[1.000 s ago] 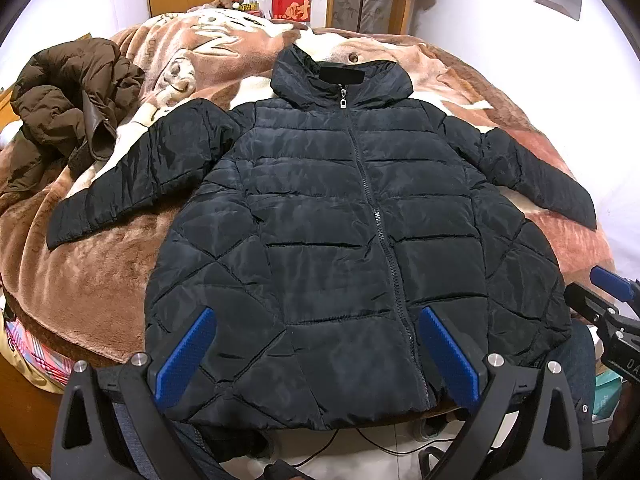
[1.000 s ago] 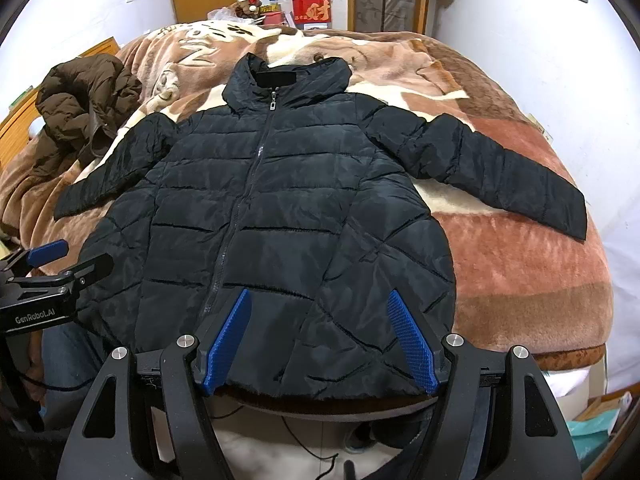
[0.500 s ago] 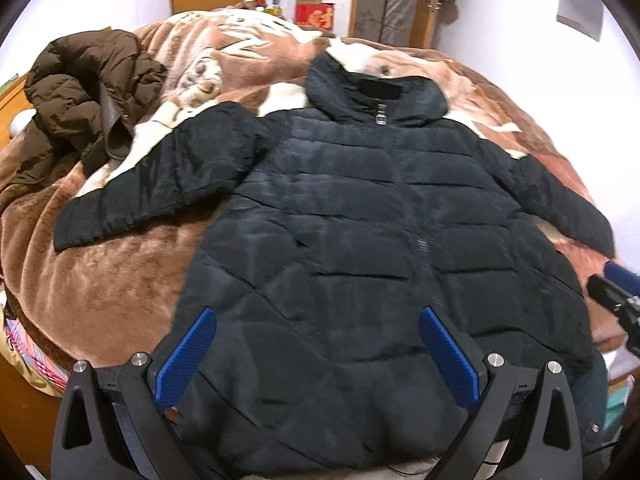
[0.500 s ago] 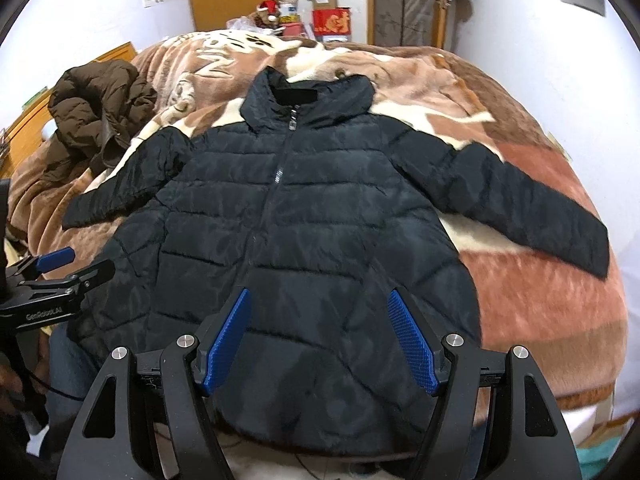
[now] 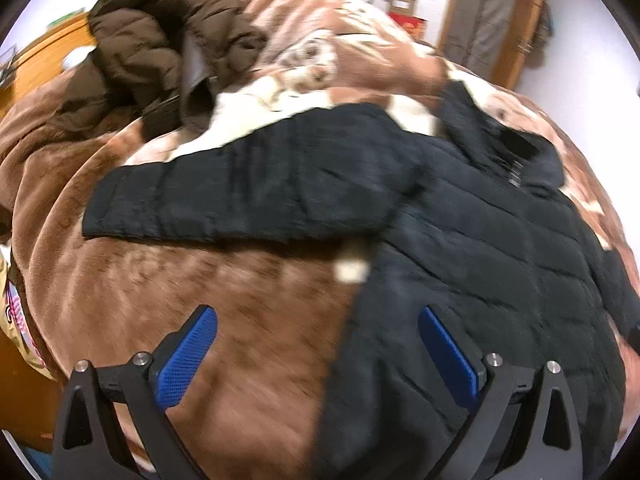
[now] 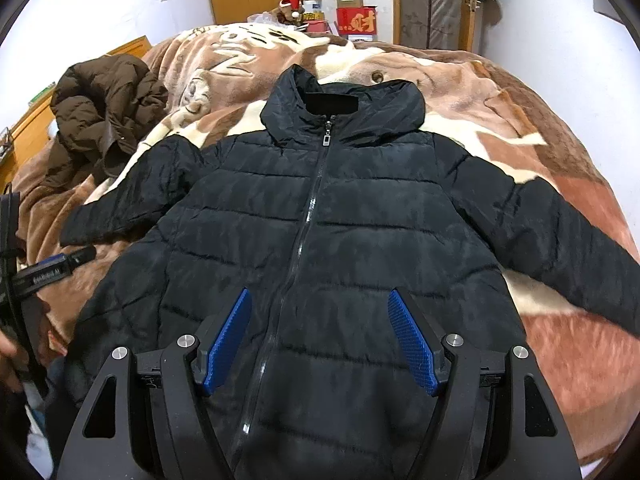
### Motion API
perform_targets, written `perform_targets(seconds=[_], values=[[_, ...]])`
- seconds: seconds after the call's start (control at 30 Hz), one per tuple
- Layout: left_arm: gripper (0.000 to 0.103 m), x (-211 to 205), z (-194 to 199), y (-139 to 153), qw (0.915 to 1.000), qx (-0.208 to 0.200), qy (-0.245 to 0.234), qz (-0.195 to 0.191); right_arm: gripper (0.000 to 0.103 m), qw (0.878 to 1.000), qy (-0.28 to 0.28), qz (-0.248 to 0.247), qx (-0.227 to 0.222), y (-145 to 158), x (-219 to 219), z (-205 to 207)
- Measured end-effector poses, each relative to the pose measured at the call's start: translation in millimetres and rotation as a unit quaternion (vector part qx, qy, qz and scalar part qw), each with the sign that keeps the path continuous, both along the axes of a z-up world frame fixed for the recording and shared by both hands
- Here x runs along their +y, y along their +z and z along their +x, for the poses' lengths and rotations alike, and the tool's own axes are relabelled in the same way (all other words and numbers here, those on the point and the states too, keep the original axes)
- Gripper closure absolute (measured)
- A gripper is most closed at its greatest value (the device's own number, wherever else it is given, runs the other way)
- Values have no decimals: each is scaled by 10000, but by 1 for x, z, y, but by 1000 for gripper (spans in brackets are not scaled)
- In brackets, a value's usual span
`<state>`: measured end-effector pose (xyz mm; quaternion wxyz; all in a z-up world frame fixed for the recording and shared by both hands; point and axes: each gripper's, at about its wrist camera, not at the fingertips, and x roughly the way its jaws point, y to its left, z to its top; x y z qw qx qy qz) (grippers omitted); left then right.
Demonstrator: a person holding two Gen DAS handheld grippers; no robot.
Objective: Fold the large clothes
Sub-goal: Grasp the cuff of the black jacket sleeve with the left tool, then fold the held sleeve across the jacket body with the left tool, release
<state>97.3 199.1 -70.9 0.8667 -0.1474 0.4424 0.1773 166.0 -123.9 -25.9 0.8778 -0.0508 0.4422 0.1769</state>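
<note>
Since half a second ago the left tongs (image 5: pixel 316 354) have swung leftward off the coat's front, now hanging over its side edge and bare blanket; right tongs (image 6: pixel 320 342) hold much the same place above the lower front. Bed (image 6: pixel 560 360): plush brown-and-cream blanket, deep nap. Black puffer jacket (image 6: pixel 360 220) lies flat on it, front up, zipped, collar far, both sleeves spread; quilted shell, slick sheen, soft bulk. Left sleeve (image 5: pixel 248 196) stretches out across the blanket. Brown padded coat (image 6: pixel 104 116) heaped beyond it, apart. Both tongs gape wide, holding nothing. Step in hand, by my reading: reaching for the left sleeve, first fold not yet made. Next calls for pinching the cuff and carrying it across the chest.
</note>
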Motion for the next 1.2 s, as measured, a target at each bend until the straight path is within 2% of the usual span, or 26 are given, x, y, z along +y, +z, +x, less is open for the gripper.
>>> perform_targets(seconds=[0.13,0.33,0.5,0.6,0.73,0.77,0.83,0.9,0.97,1.0,1.07,1.2], values=[[13,48,10,-18,9988,0,457,-186,32,9995,139,-25,281,-15,13,22],[14,112,16,-49,9906,20,1256,-534,32,9984,208,-118,517,-37,26,43],[14,155,20,-76,9795,16,1833,-841,32,9970,194,-255,702,-55,30,61],[14,172,21,-88,9739,-21,2037,-1000,32,9965,194,-302,749,-61,30,68],[14,188,28,-99,9720,-72,2127,-994,32,9960,192,-366,793,-68,29,74],[17,191,30,-102,9712,-104,2166,-993,32,9957,179,-373,825,-70,27,74],[32,198,34,-105,9709,-115,2186,-969,32,9953,164,-399,863,-72,25,74],[58,202,40,-102,9722,-122,2133,-961,32,9954,142,-440,838,-71,22,72],[77,201,43,-92,9750,-135,2031,-891,32,9956,151,-434,811,-70,19,69],[82,198,42,-84,9767,-158,1977,-821,32,9957,149,-445,795,-69,16,67],[85,191,41,-65,9801,-284,1813,-750,32,9959,131,-462,769,-66,12,63],[87,168,39,-16,9869,-596,1404,-529,32,9970,63,-363,675,-56,0,51]])
